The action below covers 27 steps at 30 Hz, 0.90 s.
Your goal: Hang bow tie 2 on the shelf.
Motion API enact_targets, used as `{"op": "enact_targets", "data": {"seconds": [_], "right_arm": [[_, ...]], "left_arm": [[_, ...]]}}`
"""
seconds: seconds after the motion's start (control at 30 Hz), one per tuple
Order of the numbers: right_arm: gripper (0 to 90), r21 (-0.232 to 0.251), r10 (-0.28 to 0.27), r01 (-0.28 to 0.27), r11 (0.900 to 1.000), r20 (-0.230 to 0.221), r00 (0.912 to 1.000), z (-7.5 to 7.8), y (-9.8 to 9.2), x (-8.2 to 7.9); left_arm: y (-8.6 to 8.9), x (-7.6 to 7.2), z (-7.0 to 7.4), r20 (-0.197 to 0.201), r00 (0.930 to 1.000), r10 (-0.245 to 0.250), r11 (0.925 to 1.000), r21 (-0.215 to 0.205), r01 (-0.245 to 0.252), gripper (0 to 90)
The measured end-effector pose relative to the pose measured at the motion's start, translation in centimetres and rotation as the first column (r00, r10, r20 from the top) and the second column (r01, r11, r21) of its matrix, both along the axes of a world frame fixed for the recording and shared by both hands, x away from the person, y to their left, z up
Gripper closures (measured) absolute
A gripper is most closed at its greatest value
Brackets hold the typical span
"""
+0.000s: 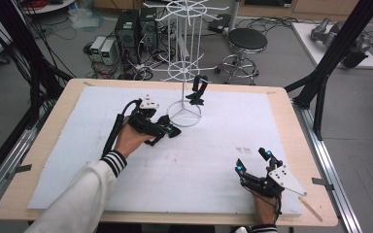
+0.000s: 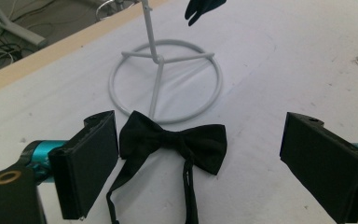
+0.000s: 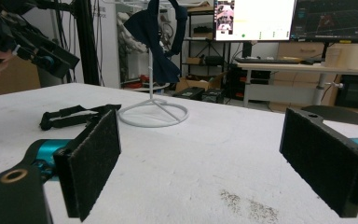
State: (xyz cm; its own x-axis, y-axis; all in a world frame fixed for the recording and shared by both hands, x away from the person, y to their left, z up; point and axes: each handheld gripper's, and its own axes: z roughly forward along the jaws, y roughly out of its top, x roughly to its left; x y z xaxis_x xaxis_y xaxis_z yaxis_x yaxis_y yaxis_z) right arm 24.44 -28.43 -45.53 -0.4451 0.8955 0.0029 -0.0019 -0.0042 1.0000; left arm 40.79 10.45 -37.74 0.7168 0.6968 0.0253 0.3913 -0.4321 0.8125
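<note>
A black bow tie (image 2: 175, 142) lies flat on the white mat beside the ring base of a white wire stand (image 2: 165, 81), its strap trailing toward the camera. My left gripper (image 2: 200, 163) hovers just over it, open, the tie lying between and ahead of the jaws; in the high view the left gripper (image 1: 167, 130) is left of the stand (image 1: 184, 68). A second dark bow tie (image 1: 198, 90) hangs from the stand's lower hooks (image 3: 156, 42). My right gripper (image 1: 252, 160) rests open near the mat's front right, nothing between its pads (image 3: 95, 163).
The white mat (image 1: 184, 165) covers most of the wooden table (image 1: 291, 126). A wooden stick (image 1: 311, 208) lies at the front right corner. Beyond the table are a stool (image 1: 246, 41), computers and cables on the floor, and black frame posts at both sides.
</note>
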Motion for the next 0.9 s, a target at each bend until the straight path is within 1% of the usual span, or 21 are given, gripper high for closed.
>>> {"op": "enact_targets", "data": {"seconds": [0.03,0.1,0.17,0.3,0.4,0.47,0.7,0.73,0.8,0.9], "right_arm": [[11.8,0.001,0.001,-0.001,1.000,0.000,1.0000,0.0,0.0,0.0],[11.8,0.003,0.001,-0.001,1.000,0.000,1.0000,0.0,0.0,0.0],[11.8,0.002,0.000,0.000,1.000,0.000,1.0000,0.0,0.0,0.0],[11.8,0.001,0.001,-0.001,1.000,-0.001,1.0000,0.0,0.0,0.0],[11.8,0.003,0.001,-0.001,1.000,-0.001,1.0000,0.0,0.0,0.0],[11.8,0.002,0.000,0.000,1.000,-0.001,1.0000,0.0,0.0,0.0],[11.8,0.004,0.001,-0.001,1.000,-0.001,1.0000,0.0,0.0,0.0],[11.8,0.002,0.001,-0.001,1.000,-0.001,1.0000,0.0,0.0,0.0],[11.8,0.003,0.001,-0.001,1.000,0.000,1.0000,0.0,0.0,0.0],[11.8,0.004,0.002,-0.002,1.000,-0.001,1.0000,0.0,0.0,0.0]], "left_arm": [[-0.2,0.1,-0.2,0.001,1.0000,0.001,1.0000,-0.003,-0.001,12.5],[-0.4,0.2,-0.5,0.002,1.0000,0.002,1.0000,0.008,-0.002,13.9],[-0.7,0.3,-0.7,0.000,0.9999,0.015,0.9999,0.003,-0.015,14.5],[-1.1,0.8,-1.3,-0.021,0.9987,0.047,0.9988,-0.017,-0.047,14.7],[-1.4,1.1,-1.7,-0.041,0.9970,0.066,0.9975,-0.021,-0.067,14.7],[-1.7,1.2,-2.0,-0.044,0.9967,0.069,0.9976,-0.006,-0.069,14.7],[-2.5,1.8,-2.9,-0.071,0.9939,0.084,0.9964,0.021,-0.082,14.8],[-2.7,1.9,-3.1,-0.076,0.9932,0.089,0.9960,0.014,-0.088,14.8],[-3.0,2.0,-3.3,-0.082,0.9917,0.100,0.9950,0.012,-0.099,14.8],[-3.3,2.2,-3.6,-0.092,0.9894,0.112,0.9937,0.020,-0.111,15.3]]}}
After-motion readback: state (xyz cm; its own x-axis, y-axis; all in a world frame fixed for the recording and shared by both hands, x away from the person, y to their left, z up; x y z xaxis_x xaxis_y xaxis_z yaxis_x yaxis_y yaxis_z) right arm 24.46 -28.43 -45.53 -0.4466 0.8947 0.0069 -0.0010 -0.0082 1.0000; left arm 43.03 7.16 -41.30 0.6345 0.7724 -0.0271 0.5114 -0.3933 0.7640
